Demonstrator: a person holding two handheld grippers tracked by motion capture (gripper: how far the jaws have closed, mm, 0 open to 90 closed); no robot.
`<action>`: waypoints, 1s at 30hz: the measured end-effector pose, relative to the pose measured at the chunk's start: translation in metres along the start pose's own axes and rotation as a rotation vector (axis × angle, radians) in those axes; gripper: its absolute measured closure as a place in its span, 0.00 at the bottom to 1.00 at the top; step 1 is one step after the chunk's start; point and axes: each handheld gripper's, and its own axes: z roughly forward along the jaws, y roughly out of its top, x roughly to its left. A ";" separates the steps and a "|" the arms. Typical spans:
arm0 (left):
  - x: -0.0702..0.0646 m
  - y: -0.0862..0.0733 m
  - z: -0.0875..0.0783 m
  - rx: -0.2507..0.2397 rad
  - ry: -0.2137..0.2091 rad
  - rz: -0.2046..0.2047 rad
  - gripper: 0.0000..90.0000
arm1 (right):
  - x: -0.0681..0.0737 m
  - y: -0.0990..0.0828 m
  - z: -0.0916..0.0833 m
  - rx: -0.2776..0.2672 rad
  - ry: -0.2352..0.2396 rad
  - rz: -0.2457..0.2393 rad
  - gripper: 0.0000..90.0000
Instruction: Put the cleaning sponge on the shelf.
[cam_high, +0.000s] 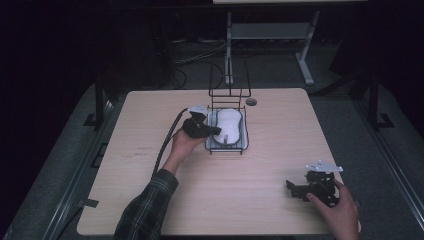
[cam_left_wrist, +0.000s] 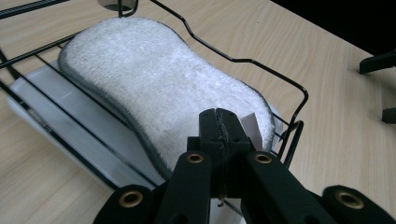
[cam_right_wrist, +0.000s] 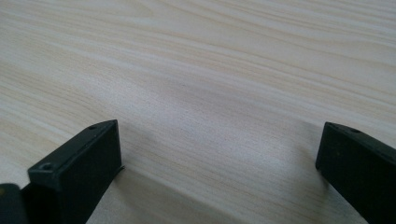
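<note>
A white, peanut-shaped terry sponge pad with a grey edge lies flat in a black wire rack on a white plastic tray, set toward the far middle of the pale wooden counter. The left tool, held in a hand whose plaid sleeve comes in from the bottom of the high view, reaches in from the rack's left side; its two black jaws are pressed together, tips meeting over the near end of the pad. In the left gripper view the pad stretches away from the closed tips toward the upper left, with a small white tag showing just beside them at the pad's near edge. Whether the tips pinch any of the fabric or merely rest on it cannot be told. The right tool sits well apart at the near right corner of the counter, held low in the other hand. In the right gripper view its jaws stand spread wide over bare wood, nothing between them.
</note>
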 end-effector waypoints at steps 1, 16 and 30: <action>0.000 0.000 -0.002 0.002 0.000 0.002 0.99 | 0.000 0.000 0.000 0.000 0.000 0.000 0.00; -0.007 -0.004 -0.033 0.029 0.052 0.023 0.51 | 0.000 0.000 0.000 0.000 0.000 0.000 0.00; -0.020 -0.035 -0.065 0.037 0.131 0.048 0.30 | 0.000 0.000 0.000 0.000 0.000 0.000 0.00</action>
